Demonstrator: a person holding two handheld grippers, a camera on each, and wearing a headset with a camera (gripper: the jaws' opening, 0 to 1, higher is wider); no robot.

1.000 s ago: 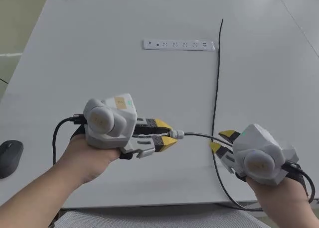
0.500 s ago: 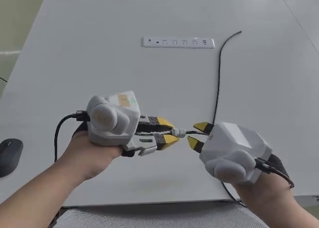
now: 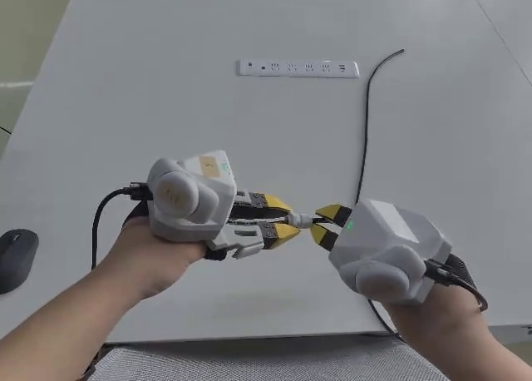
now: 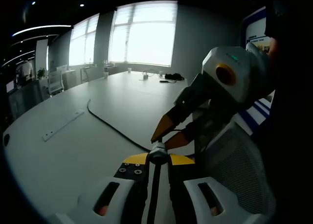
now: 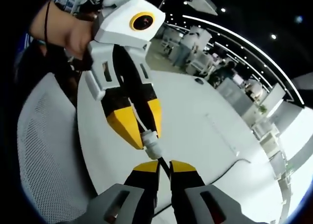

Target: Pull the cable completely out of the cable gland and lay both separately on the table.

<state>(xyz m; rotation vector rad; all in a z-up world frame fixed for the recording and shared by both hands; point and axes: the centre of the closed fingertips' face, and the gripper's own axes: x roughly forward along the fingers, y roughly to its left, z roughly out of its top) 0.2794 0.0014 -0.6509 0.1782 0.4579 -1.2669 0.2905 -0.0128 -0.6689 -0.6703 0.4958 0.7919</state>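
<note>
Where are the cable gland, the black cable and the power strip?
cable gland [image 3: 299, 221], head view, its pale body.
black cable [image 3: 365, 131], head view, its straight middle stretch.
power strip [image 3: 299, 68], head view, its middle.

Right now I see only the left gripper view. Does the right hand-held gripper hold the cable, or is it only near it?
Observer: It holds it. In its own view the right hand-held gripper is shut on the black cable, just behind the white cable gland.
Operator: Is anything lying on the table at my left side?
Observer: Yes, a dark mouse lies near the front left edge of the table.
Operator: Where does the cable go behind the right hand-held gripper?
Observer: In the head view it passes below that hand-held gripper and seems to dip over the table's near edge.
</note>
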